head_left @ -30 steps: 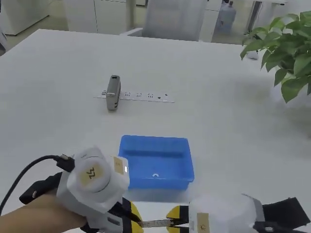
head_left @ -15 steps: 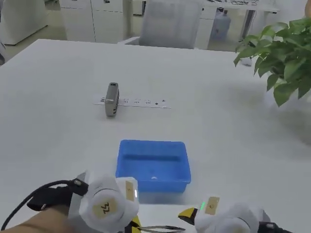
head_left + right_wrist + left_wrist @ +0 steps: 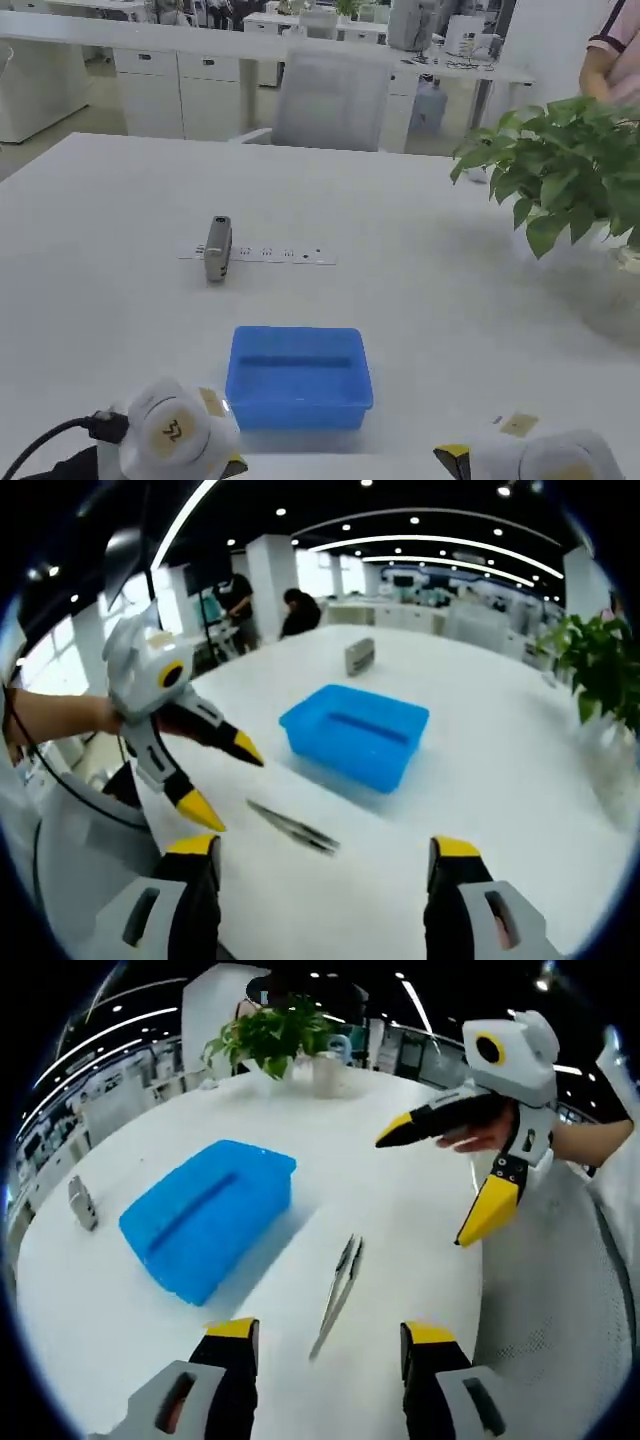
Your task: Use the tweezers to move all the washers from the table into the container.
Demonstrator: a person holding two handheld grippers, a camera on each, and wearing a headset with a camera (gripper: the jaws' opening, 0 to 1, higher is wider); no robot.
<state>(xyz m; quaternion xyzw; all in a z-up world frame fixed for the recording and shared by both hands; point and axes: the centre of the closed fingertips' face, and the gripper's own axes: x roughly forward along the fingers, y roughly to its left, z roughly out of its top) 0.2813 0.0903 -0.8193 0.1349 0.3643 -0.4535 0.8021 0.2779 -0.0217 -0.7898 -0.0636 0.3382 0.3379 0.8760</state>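
Observation:
Metal tweezers (image 3: 338, 1295) (image 3: 295, 828) lie flat on the white table, in front of the blue container (image 3: 298, 375) (image 3: 205, 1215) (image 3: 355, 732). My left gripper (image 3: 332, 1332) is open, its jaws either side of the tweezers' near end and not touching them. My right gripper (image 3: 325, 847) is open too, a little back from the tweezers. The right gripper (image 3: 425, 1190) hovers open above the table in the left gripper view. The left gripper (image 3: 235, 790) hangs open over the tweezers' left end in the right gripper view. Their white bodies (image 3: 170, 435) (image 3: 545, 462) sit at the bottom of the head view.
A power strip with a grey adapter (image 3: 215, 248) (image 3: 358, 656) lies beyond the container. A potted plant (image 3: 570, 170) (image 3: 275, 1035) stands at the table's right. A chair (image 3: 335, 100) is at the far edge. A small tan patch (image 3: 518, 424) lies right of the container.
The tweezers were held between the two grippers at the bottom of the head view; now they lie loose on the table and the grippers are apart. The head camera has tilted up.

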